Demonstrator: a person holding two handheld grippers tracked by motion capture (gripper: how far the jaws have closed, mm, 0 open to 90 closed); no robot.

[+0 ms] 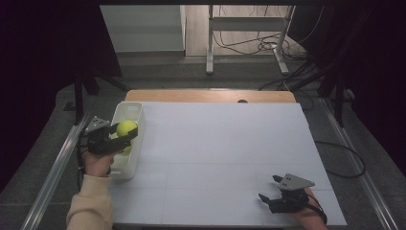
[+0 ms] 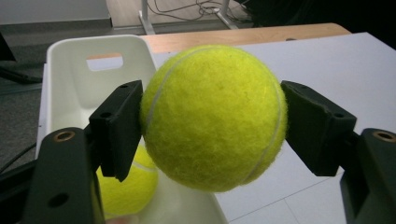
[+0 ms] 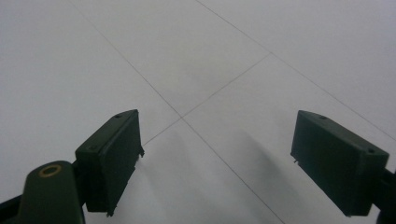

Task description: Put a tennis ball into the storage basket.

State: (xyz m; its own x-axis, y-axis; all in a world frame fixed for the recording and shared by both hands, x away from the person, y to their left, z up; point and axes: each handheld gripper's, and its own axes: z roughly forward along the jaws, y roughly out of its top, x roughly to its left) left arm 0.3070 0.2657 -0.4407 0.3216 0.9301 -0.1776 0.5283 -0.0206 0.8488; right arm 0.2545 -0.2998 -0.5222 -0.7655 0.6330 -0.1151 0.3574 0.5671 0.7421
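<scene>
Held ball: a yellow tennis ball (image 1: 126,127) sits clamped between the jaws of the left tool (image 1: 120,135), at the left edge of the high view, raised over the white plastic bin (image 1: 135,109).
Grip: in the left gripper view the two black pads press the tennis ball (image 2: 214,117) on opposite sides, a white seam curving near each pad.
Key relation: the ball hangs over the bin's right-hand wall, with open white worktop (image 1: 225,148) spreading to the right of it; a move either way, down into the bin or out across the surface, turns on that wall directly below.
Second ball: another tennis ball (image 2: 128,184) lies on the bin floor, lower left of the left gripper view, partly behind the left pad.
Bin: long axis runs away from the person, up the frame; a handle slot (image 2: 105,61) shows in its far end wall.
Right tool: the right tool (image 1: 275,192) rests low at the lower right of the high view, jaws spread wide and empty, well apart from the bin.
Nearer hand: the left, by a wide margin.
Right gripper view: bare worktop (image 3: 196,56) with thin seam lines between the open jaws.
Hard to make out: how high the held ball sits above the rim; how much of the bin floor is occupied; the surroundings beyond the worktop are dark.
</scene>
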